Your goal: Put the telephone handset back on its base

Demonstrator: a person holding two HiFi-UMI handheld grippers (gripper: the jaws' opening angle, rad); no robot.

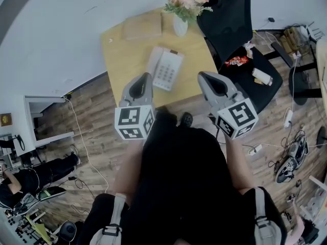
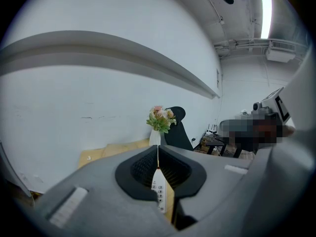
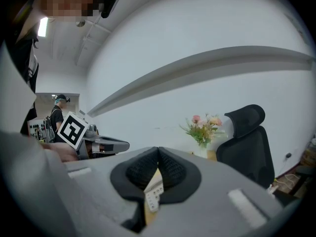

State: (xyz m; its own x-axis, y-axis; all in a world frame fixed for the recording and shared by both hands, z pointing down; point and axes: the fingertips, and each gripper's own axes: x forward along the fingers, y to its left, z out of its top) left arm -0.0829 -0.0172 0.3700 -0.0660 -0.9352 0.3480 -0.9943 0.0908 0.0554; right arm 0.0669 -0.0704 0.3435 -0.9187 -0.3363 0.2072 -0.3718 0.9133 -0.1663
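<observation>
A white telephone (image 1: 164,68) with a keypad lies on the yellow table (image 1: 122,52). Its handset (image 1: 154,60) lies along the base's left side; I cannot tell whether it is seated in the cradle. My left gripper (image 1: 146,76) hovers at the table's near edge, just short of the telephone, shut and holding nothing. My right gripper (image 1: 203,75) is level with it, off the telephone's right, also shut and empty. In the left gripper view the jaws (image 2: 158,149) meet, and the telephone (image 2: 159,191) shows through the slit below. The right gripper view shows the same for its gripper (image 3: 158,149) and the telephone (image 3: 154,191).
A white vase of flowers (image 1: 181,15) stands at the table's far right corner, a flat tan box (image 1: 142,26) at the far left. A black office chair (image 1: 232,22) crowds the table's right side. Cables and clutter cover the wooden floor (image 1: 97,137).
</observation>
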